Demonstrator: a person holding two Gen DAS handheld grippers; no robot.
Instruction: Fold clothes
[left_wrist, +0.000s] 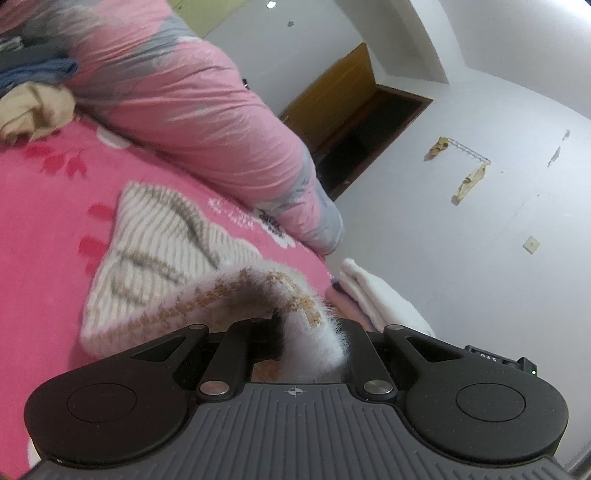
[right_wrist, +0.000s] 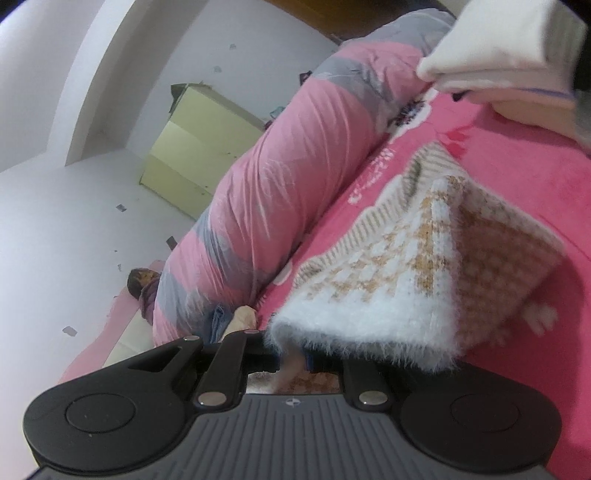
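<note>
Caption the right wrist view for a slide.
Right tongs lift fuzzy knit sweater's edge off pink bedspread.

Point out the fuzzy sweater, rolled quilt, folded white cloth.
fuzzy sweater (right_wrist: 388, 291), right wrist view, lifted checked panel.
rolled quilt (left_wrist: 192, 107), left wrist view, pink middle.
folded white cloth (right_wrist: 498, 48), right wrist view, top face.

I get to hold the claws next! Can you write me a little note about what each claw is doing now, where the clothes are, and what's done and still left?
Left claw: shut on the fuzzy sweater, gripping its furry white edge.
Right claw: shut on the same sweater's edge, lifted off the pink blanket.
The sweater's near edge is held up; its far part lies flat on the blanket, beside the rolled pink quilt.
Folded white clothes sit at the bed's edge; an unfolded pile waits near the quilt.
Done: both corners picked up.
Left: probably lay the lifted edge over the far part, then fold the pile.
</note>
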